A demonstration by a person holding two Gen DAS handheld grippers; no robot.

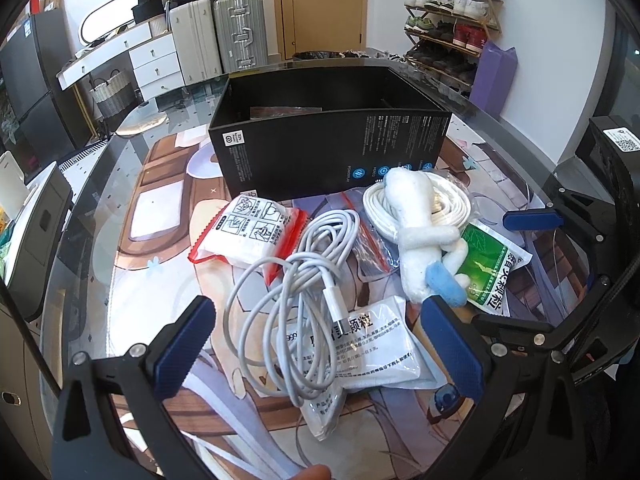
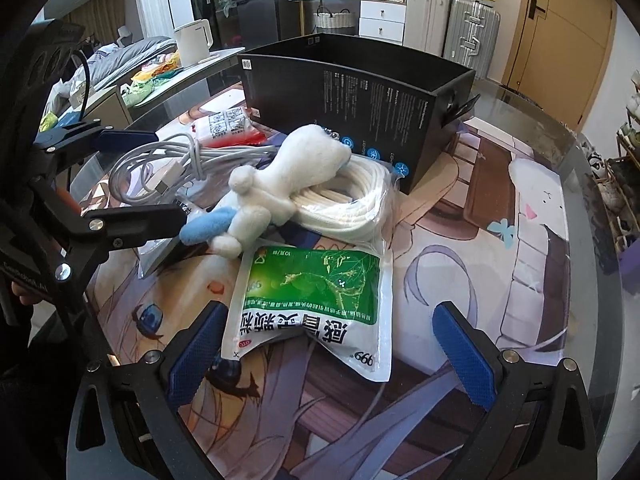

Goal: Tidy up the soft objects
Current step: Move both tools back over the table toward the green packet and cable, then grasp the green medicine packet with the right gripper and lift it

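Note:
A black open box [image 1: 328, 140] stands on the table behind a pile of soft items. A white plush toy [image 1: 416, 236] with a blue foot lies across a coiled white cord [image 1: 448, 204]; it also shows in the right wrist view [image 2: 288, 184]. A grey charging cable [image 1: 292, 280] lies over a white sachet [image 1: 360, 348], between the fingers of my open, empty left gripper [image 1: 320, 348]. A red-edged white packet [image 1: 248, 236] lies left of the cable. A green sachet [image 2: 312, 304] lies between the fingers of my open, empty right gripper [image 2: 332, 356].
The table carries a printed cartoon mat [image 2: 500, 240] under glass. A clear zip bag [image 1: 368, 240] lies under the cable. Suitcases [image 1: 236, 28], white drawers [image 1: 156, 60] and a shoe rack [image 1: 452, 20] stand beyond the table. A white kettle [image 2: 194, 42] stands on a side counter.

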